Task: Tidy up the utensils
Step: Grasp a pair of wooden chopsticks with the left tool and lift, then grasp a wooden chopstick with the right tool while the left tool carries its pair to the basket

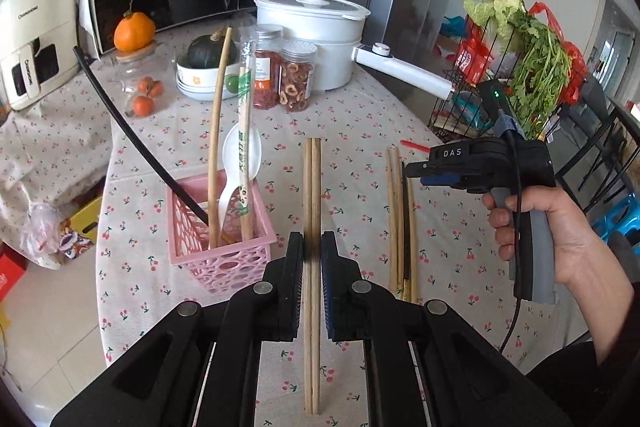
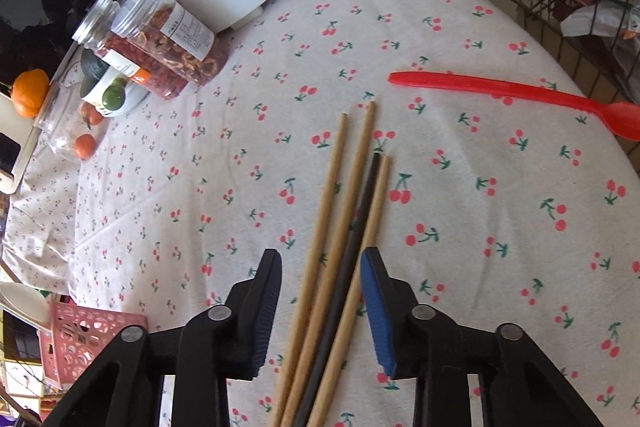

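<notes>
Chopsticks are the business of this moment, and the left wrist view shows a wooden pair [image 1: 311, 211] pinched side by side between the jaws of the left gripper [image 1: 311, 259], pointing straight ahead over the cherry-print counter [image 1: 360, 115]. Whether the pair is lifted clear of the cloth or resting on it I cannot tell. To the left and slightly ahead stands the pink basket [image 1: 224, 255], already holding a tall bamboo stick, a wrapped pair of chopsticks [image 1: 243, 147], a white plastic spoon [image 1: 240, 163] and a black chopstick leaning out over its rim. To do this step well, I judge the pair should be tipped upright over a free corner of the basket and lowered between the standing pieces, not pushed against them, since the light basket would probably tip or slide. The clamp should stay firm until the tips touch bottom; two round sticks can roll past each other in a loose grip.

Through the right wrist view, the right gripper [image 2: 320, 311] hangs with its jaws spread wide, holding nothing, straddling a loose bundle [image 2: 340, 227] of three wooden sticks and one black one lying flat. A red spoon [image 2: 520, 95] lies well apart, near the counter's far edge. Closing here would likely catch several sticks unevenly, so centring first is wise.
</notes>
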